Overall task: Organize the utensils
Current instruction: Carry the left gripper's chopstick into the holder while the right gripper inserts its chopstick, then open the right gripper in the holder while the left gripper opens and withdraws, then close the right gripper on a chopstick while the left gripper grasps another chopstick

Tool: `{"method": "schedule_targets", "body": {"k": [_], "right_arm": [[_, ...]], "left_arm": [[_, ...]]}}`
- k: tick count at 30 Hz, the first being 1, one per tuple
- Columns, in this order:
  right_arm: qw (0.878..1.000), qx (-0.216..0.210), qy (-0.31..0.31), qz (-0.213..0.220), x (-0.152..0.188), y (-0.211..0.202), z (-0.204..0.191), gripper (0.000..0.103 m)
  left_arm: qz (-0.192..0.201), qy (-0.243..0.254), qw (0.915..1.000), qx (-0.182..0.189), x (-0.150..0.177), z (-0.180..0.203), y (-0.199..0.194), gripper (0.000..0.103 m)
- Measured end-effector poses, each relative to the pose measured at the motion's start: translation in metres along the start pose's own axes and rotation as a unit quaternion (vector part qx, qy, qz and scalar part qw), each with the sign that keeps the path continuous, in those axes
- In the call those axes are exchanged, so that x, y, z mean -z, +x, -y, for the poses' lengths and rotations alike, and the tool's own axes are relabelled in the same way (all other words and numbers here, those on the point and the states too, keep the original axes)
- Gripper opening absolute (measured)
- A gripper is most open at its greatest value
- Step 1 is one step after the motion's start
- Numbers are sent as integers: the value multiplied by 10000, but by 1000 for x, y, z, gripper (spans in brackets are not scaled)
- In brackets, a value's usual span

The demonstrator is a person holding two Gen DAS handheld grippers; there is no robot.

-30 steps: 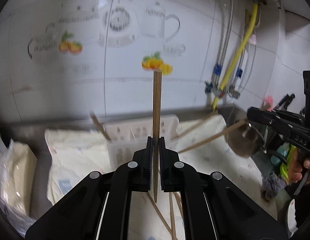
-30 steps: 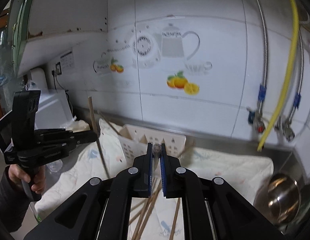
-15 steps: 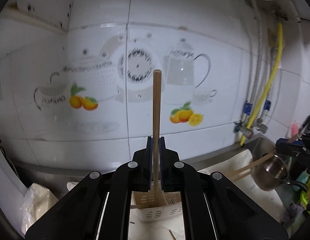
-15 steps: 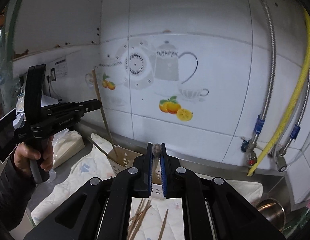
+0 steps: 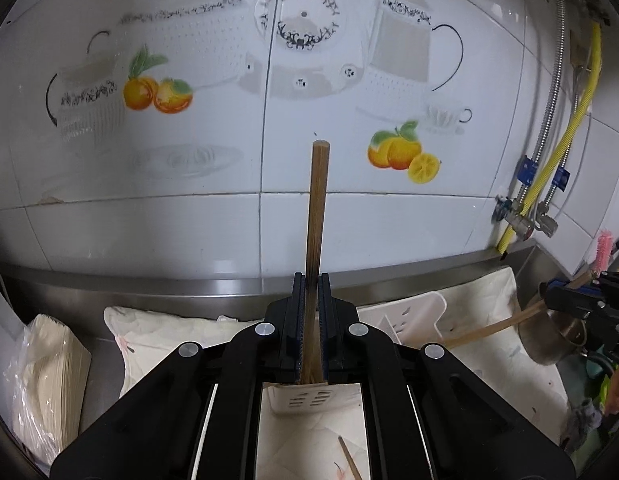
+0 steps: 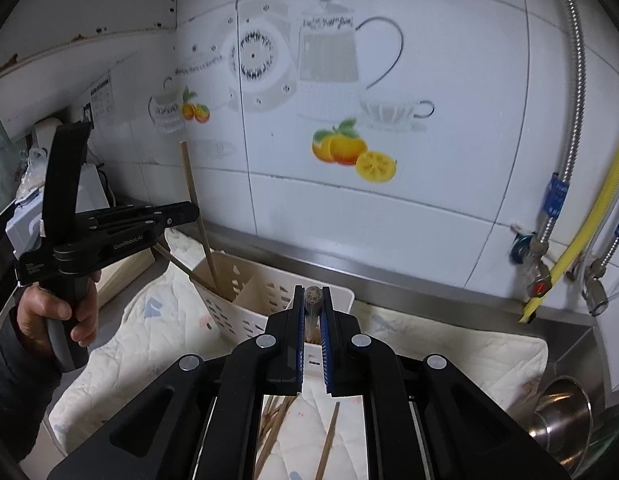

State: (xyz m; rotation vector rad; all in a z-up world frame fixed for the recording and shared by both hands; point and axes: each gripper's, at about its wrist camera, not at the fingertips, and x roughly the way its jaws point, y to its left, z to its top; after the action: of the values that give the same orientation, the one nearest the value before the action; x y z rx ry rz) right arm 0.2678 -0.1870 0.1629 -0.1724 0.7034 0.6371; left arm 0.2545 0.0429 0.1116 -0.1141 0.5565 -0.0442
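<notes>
My left gripper (image 5: pixel 311 280) is shut on a wooden chopstick (image 5: pixel 317 216) that stands upright. In the right wrist view that gripper (image 6: pixel 189 212) holds the chopstick (image 6: pixel 197 208) with its lower end inside the left compartment of the white slotted utensil basket (image 6: pixel 249 304). My right gripper (image 6: pixel 312 292) is shut on another chopstick (image 6: pixel 312 308), seen end-on, just in front of the basket. In the left wrist view the right gripper (image 5: pixel 549 300) is at the far right with its chopstick (image 5: pixel 489 328) reaching toward the basket (image 5: pixel 413 320).
Several loose chopsticks (image 6: pixel 277 420) lie on the white quilted cloth (image 6: pixel 449 344) below the basket. A steel pot (image 6: pixel 561 420) sits at the right. A bagged stack of paper (image 5: pixel 45 368) is at the left. The tiled wall (image 5: pixel 269 160) is close behind.
My left gripper moved forward over the basket and lowered its chopstick's end into the left compartment. My right gripper closed in on the basket with its chopstick.
</notes>
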Motion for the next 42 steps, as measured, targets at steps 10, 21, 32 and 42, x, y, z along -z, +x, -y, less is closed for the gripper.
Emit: {"method": "schedule_targets", "body": {"k": [10, 21, 32, 42], "right_arm": [[9999, 93, 95, 98, 3, -3, 2, 17], [9988, 148, -50, 456, 51, -47, -25, 25], [9997, -99, 165, -180, 160, -23, -62, 25], [9943, -288, 552, -861, 226, 18, -81, 16]], "left_arm": [[135, 29, 9999, -20, 4, 5, -23, 30], [227, -159, 9996, 65, 52, 7, -76, 51], [125, -369, 9990, -241, 127, 2, -106, 76], [1, -598, 9965, -576, 171, -12, -121, 85]]}}
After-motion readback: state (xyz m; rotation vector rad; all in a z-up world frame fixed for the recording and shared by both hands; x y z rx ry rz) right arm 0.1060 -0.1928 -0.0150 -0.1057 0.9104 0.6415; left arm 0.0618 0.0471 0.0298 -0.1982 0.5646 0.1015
